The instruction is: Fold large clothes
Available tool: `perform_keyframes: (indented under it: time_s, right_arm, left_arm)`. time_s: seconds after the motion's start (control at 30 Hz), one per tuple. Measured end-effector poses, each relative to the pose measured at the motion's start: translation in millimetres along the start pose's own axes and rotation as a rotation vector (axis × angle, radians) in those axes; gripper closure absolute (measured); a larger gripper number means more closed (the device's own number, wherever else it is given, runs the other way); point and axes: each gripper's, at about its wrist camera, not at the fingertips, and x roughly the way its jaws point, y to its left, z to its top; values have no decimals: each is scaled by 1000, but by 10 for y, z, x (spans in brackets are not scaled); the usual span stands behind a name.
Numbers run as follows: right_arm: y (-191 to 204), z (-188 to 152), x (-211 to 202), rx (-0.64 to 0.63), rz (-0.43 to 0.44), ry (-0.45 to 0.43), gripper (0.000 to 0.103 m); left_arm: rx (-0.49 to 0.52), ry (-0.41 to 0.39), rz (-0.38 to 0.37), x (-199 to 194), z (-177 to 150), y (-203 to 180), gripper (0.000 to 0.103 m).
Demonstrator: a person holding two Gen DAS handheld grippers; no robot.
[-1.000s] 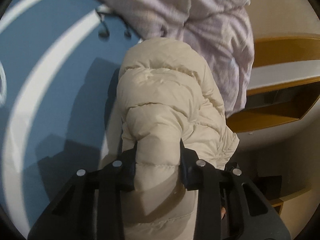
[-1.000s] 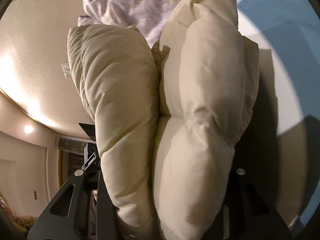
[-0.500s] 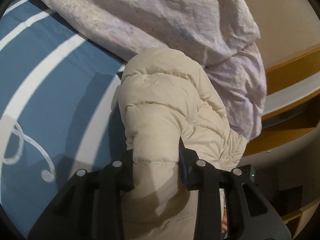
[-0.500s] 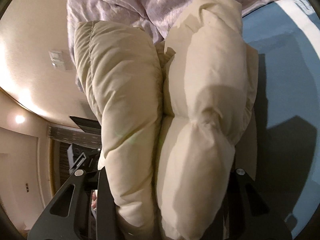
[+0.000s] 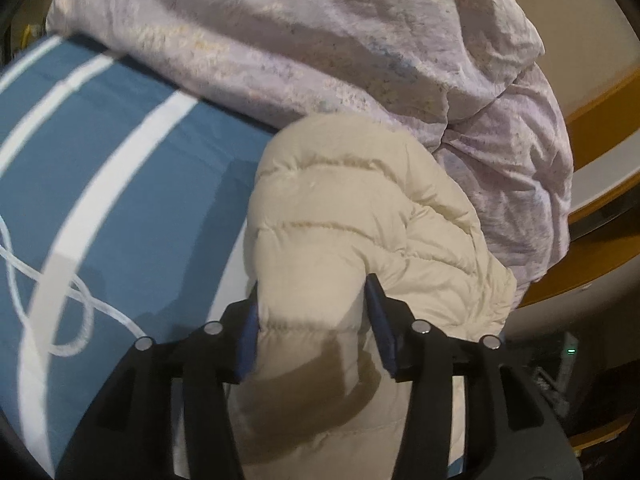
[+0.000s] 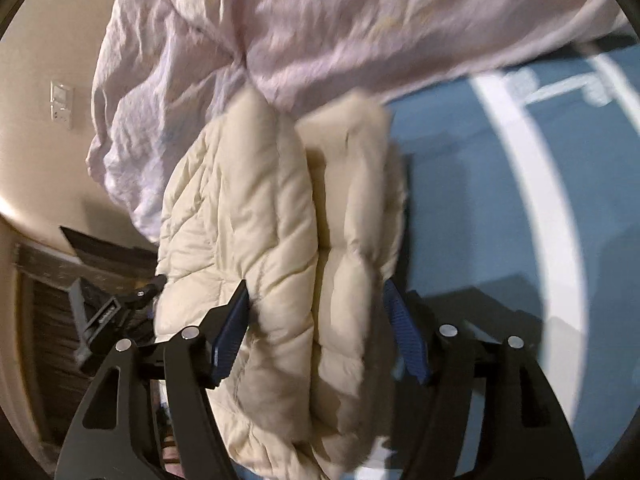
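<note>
A cream puffer jacket (image 5: 360,216), folded into a thick bundle, lies at the edge of a blue bed cover with white stripes (image 5: 120,168). My left gripper (image 5: 312,328) has its jaws opening; the bundle still fills the gap and touches both blue pads (image 5: 384,340). In the right wrist view the jacket (image 6: 280,240) shows as two padded layers side by side. My right gripper (image 6: 316,332) is opening too: its left pad meets the fabric, while the right pad (image 6: 408,344) stands off it.
A crumpled lilac quilt (image 5: 320,48) is heaped just behind the jacket, touching its far end. Wooden shelving (image 5: 600,248) runs along the right of the bed. A beige wall with a light switch (image 6: 62,106) and a dark tripod-like stand (image 6: 104,312) are at the left.
Both pairs of jaws have spread wider around the jacket, baring their blue pads. Both cameras have tilted, bringing more of the lilac quilt into view. The right view is now motion-blurred.
</note>
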Motion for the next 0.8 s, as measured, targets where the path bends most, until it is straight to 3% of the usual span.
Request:
perform_keyframes:
  time_s: [0.1, 0.2, 0.27, 0.5, 0.8]
  right_arm:
    - [-37, 88, -144, -35, -43, -48, 35]
    - [243, 405, 126, -85, -69, -94, 35]
    - [496, 465, 238, -122, -70, -112, 36]
    - [1201, 527, 556, -311, -88, -149, 38]
    - [1194, 446, 814, -413, -213, -149, 38]
  left_arm:
    - [76, -41, 53, -97, 37, -164, 46]
    - [165, -84, 84, -180, 49, -389, 41]
    - [223, -110, 109, -207, 41, -561, 36]
    - [369, -133, 198, -63, -46, -955, 34]
    - [524, -153, 303, 178, -177, -1109, 34]
